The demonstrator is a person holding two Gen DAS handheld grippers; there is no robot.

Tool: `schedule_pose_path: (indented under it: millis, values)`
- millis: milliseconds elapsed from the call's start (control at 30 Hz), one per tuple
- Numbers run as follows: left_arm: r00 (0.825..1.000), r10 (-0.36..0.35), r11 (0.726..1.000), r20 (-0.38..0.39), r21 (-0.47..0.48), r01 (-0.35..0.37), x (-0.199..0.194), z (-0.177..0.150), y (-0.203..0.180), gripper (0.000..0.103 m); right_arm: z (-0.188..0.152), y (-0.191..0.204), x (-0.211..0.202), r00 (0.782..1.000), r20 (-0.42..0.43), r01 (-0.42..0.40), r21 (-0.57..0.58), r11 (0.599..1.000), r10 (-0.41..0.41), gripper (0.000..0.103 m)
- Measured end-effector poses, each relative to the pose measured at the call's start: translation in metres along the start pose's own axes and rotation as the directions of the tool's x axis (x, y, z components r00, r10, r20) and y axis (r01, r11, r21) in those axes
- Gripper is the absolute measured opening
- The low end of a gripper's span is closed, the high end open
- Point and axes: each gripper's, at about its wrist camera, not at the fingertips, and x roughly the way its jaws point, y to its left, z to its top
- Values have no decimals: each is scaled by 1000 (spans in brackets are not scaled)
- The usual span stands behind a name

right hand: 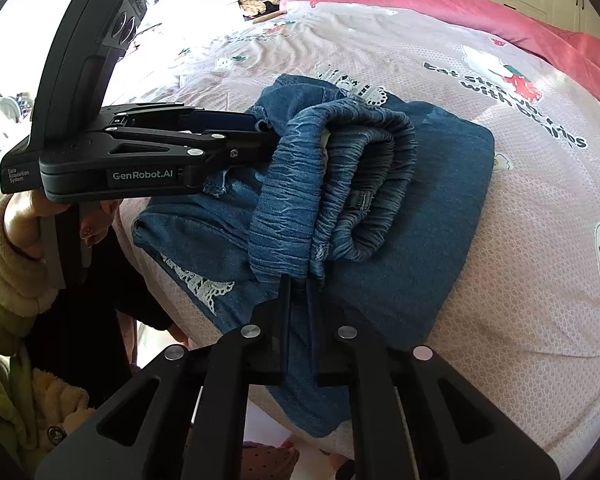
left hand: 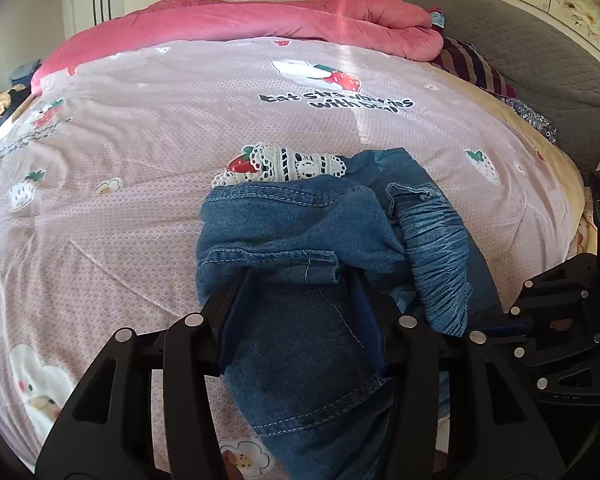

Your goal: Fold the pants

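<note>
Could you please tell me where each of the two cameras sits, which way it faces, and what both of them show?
Left wrist: sits on the left hand-held gripper, facing across the bed toward the pink blanket; its fingers straddle denim; no body visible.
Right wrist: sits on the right hand-held gripper, facing over the bed's edge; shut on the jeans' elastic waistband; the person's left hand and fuzzy sleeve show.
Shared: jeans, lace trim, strawberry-print sheet, each other's gripper.

Support: a bed covered by a pink strawberry-print sheet (left hand: 140,152).
On the sheet, centre: blue denim pants (right hand: 440,184), bunched, with white lace trim.
Beyond the pants: a rolled pink quilt (left hand: 260,20).
Right of the quilt: striped fabric (left hand: 472,68).
</note>
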Motion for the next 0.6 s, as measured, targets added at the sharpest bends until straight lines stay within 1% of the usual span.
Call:
schedule_pose_path:
  millis: [67,100,133,300,400,467,500,533,567,600]
  values:
    - [1000,-3,1000,1,-4,3,-1,0,0,45,-1,-1,-3,1000,10,-9,14,1000,9,7]
    - [1000,-8,1000,2,-7,8,-1,0,-1,48,-1,-1,-6,1000,19,-18,22,1000,17,7]
    - [1000,-9,1000,2,-7,9,-2,0,-1,50,-1,-1,-8,999,27,-24,27,999,23,7]
    - [1000,-15,1000,12,-3,15,-5,1,-4,54,-1,1,-22,996,76,-49,36,998,46,9]
    - [1000,-11,1000,21,-3,11,-9,1,-5,59,-2,-1,-32,992,109,-63,59,996,56,18]
    - [999,-10,1000,35,-4,10,-13,1,-5,63,-3,-4,-38,990,137,-55,75,996,44,25]
    - [999,-6,1000,44,-5,7,-16,2,-5,65,-2,-7,-42,987,154,-54,92,994,40,32]
    - [999,-5,1000,51,-6,6,-19,2,-4,67,-3,-11,-45,985,169,-57,109,992,38,37]
    - [998,-2,1000,64,-10,3,-22,2,-3,68,-3,-15,-47,983,180,-55,131,990,31,39]
    - [997,3,1000,74,-13,-2,-24,3,-2,72,-3,-21,-49,982,188,-46,155,987,16,43]
